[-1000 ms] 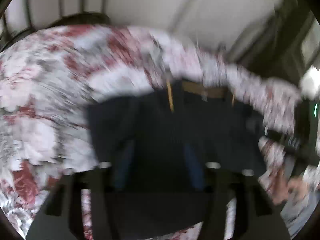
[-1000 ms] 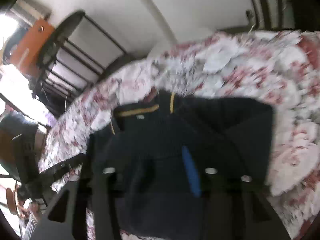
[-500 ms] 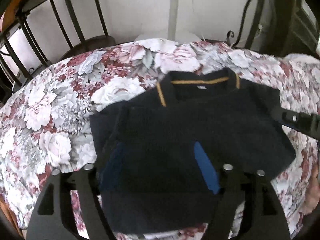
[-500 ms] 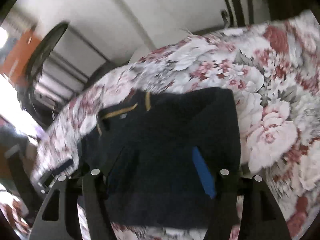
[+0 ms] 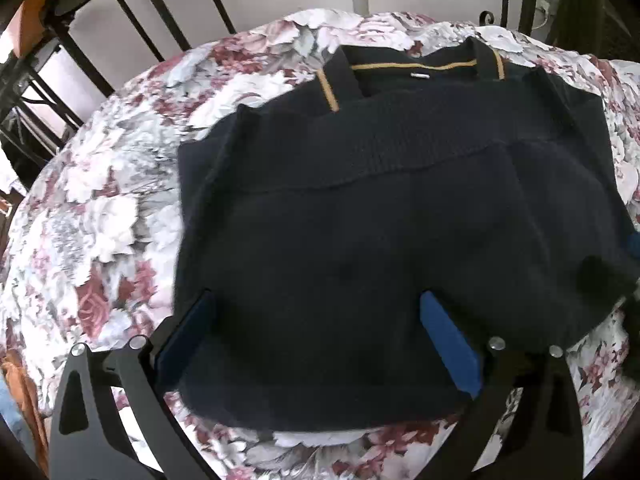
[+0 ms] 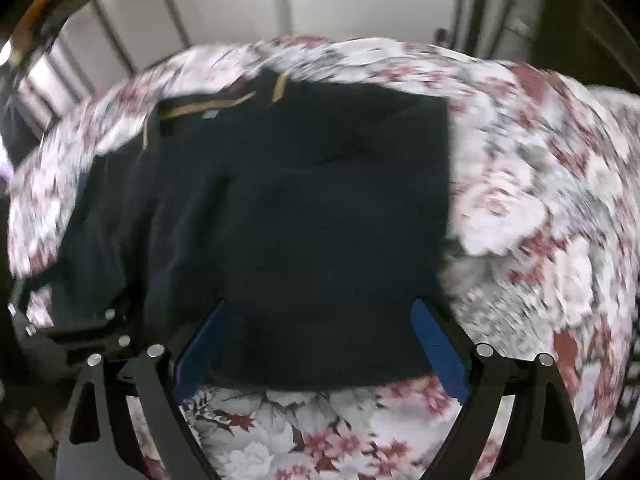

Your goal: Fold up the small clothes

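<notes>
A dark navy sweater with a mustard-striped collar lies folded on the floral tablecloth; its ribbed hem runs across just below the collar. My left gripper hovers over its near edge, blue pads wide apart and still opening, pressing nothing. In the right wrist view, which is blurred, the sweater lies under my right gripper. Its jaws are also opening, with the cloth below the blue pads and not pinched. The left gripper's black frame shows at lower left.
The round table's cloth hangs over the near edge. Dark metal railing bars and a pale wall stand behind the table. An orange-brown object sits at the upper left. Bare cloth lies left and right of the sweater.
Both pairs of jaws have spread much wider and no longer pinch the sweater. Both cameras have tipped down and drawn closer, so the sweater fills more of each view.
</notes>
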Action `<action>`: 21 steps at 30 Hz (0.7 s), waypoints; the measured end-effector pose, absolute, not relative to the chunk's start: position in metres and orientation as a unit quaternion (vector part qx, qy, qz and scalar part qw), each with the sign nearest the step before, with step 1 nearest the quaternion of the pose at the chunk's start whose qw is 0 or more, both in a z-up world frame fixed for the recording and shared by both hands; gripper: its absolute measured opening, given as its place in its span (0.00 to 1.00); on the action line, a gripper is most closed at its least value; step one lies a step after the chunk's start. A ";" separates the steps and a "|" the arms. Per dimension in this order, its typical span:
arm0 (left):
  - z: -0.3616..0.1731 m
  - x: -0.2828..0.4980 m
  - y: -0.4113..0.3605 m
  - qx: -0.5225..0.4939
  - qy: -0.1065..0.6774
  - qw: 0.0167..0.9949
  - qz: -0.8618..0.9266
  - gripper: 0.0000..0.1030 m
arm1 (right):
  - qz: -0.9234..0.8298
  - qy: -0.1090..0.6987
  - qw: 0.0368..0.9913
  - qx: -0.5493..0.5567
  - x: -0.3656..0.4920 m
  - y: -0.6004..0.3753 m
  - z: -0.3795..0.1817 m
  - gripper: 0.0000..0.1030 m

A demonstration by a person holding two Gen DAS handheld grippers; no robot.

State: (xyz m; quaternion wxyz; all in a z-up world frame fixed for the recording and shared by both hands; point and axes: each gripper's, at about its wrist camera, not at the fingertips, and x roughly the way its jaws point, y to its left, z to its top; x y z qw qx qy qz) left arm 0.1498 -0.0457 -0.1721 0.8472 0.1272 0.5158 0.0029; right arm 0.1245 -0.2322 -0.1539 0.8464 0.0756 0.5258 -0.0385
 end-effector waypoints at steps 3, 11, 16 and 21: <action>-0.166 0.143 -0.046 0.128 0.510 0.851 0.006 0.96 | -0.051 0.520 0.848 0.091 0.121 -0.246 -0.150 0.90; -0.169 0.152 -0.044 0.117 0.514 0.850 0.014 0.96 | -0.074 0.553 0.822 0.116 0.119 -0.261 -0.176 0.90; -0.178 0.158 -0.046 0.125 0.515 0.848 0.016 0.96 | -0.068 0.562 0.809 0.157 0.120 -0.271 -0.191 0.94; -0.172 0.156 -0.043 0.113 0.519 0.847 0.013 0.96 | -0.074 0.556 0.813 0.153 0.117 -0.269 -0.179 0.94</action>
